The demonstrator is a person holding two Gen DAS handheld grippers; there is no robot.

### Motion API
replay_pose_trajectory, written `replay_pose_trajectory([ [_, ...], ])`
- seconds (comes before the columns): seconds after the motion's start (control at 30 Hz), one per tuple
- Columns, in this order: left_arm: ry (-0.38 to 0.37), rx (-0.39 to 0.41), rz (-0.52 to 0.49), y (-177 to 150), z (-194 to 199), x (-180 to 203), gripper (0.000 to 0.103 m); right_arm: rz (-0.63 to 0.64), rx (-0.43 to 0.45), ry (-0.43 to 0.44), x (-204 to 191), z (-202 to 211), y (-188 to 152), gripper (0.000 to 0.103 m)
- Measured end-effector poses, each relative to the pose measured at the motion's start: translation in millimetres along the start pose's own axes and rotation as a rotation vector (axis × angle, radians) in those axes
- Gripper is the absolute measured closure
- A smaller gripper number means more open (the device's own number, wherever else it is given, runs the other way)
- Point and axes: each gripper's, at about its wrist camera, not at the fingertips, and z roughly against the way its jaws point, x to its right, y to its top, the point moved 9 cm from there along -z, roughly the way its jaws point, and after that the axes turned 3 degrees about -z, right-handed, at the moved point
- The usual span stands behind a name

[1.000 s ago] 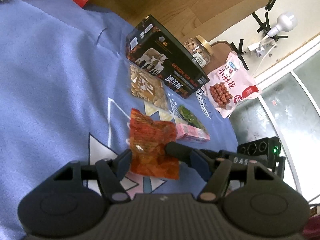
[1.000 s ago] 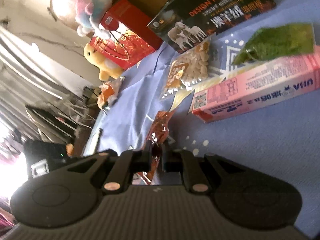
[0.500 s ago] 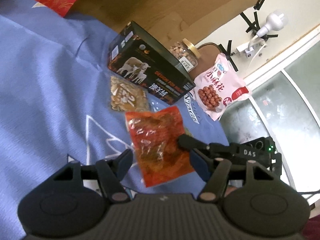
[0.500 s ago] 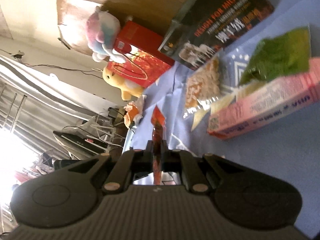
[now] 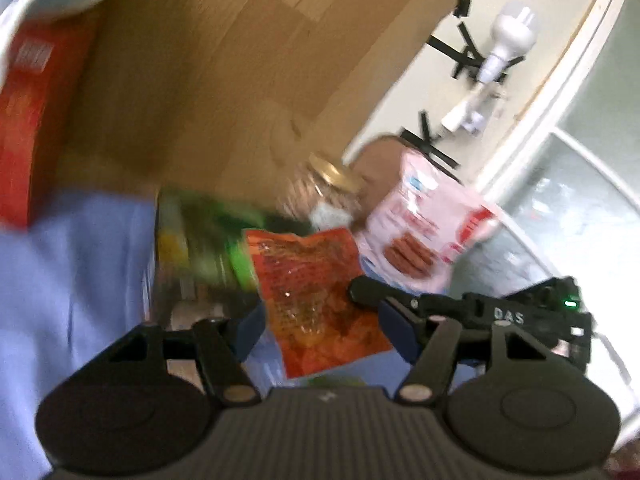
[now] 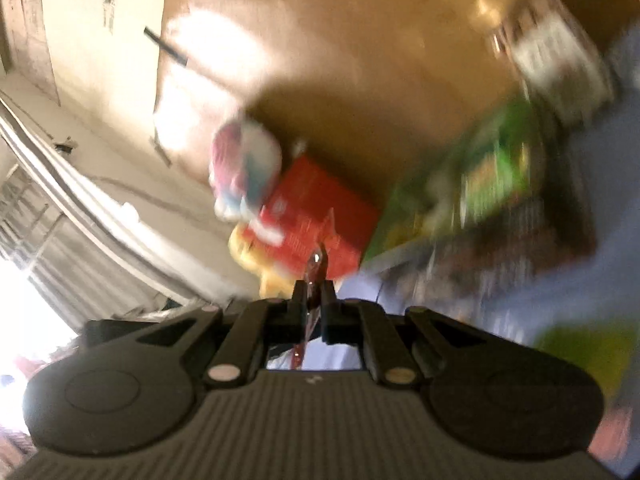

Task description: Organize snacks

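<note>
Your widest open room is the blue sheet [image 5: 72, 264] of the bed at the left of the left wrist view; it ends against the wooden headboard [image 5: 224, 72] behind and a red box [image 5: 24, 120] at the far left edge, which is cut off by the frame. To the right, the wall and a glass door [image 5: 560, 208] close the space.

A smeared green and dark box [image 5: 200, 248] stands just behind the packet; motion blur hides its print. Beside it stands a jar [image 5: 320, 196] with a gold lid, its contents only a brown blur. A pink bag [image 5: 424, 224] leans next to the jar, showing round red-brown snacks on its front.

The orange snack packet [image 5: 316, 300] hangs in the air between your two tools, clear of the sheet. Your right hand-held gripper [image 6: 314, 294] is clamped tight on one edge of it; from its own camera you see the packet edge-on as a thin dark red strip [image 6: 314, 276]. Your left hand-held gripper [image 5: 320, 324] stands apart, its blue pads on either side of the packet; whether the left pad touches it, you cannot tell.

The right wrist view is heavily blurred; a plush toy [image 6: 244, 172] shows only as pink and white patches.
</note>
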Motion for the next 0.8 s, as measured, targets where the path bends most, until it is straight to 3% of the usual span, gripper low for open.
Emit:
replay_pose_trajectory([
  [0.13,0.152,0.005,-0.033,25,-42,-23,0.038,0.136,0.024,-0.145,19,-34,20,0.090],
  [0.2,0.268,0.009,-0.042,29,-58,-38,0.038,0.308,0.023,-0.297,28,-48,19,0.079],
  [0.23,0.289,0.003,-0.036,28,-61,-41,0.038,0.364,0.030,-0.358,31,-50,18,0.076],
  [0.27,0.280,0.001,-0.024,26,-61,-41,0.038,0.395,0.038,-0.379,32,-47,18,0.075],
  [0.33,0.236,0.018,-0.025,20,-52,-34,0.037,0.390,0.053,-0.342,32,-30,15,0.075],
  [0.47,0.174,0.054,-0.055,-2,-15,-18,0.034,0.359,0.092,-0.330,41,31,3,0.071],
  [0.6,0.065,-0.012,-0.035,-48,0,-1,0.032,0.275,0.072,-0.380,68,77,-22,0.065],
  [0.73,0.033,-0.088,0.013,-90,-4,3,0.032,0.165,0.030,-0.460,102,93,-49,0.065],
  [0.8,0.038,-0.112,0.036,-103,-5,0,0.032,0.094,0.018,-0.439,110,90,-57,0.065],
])
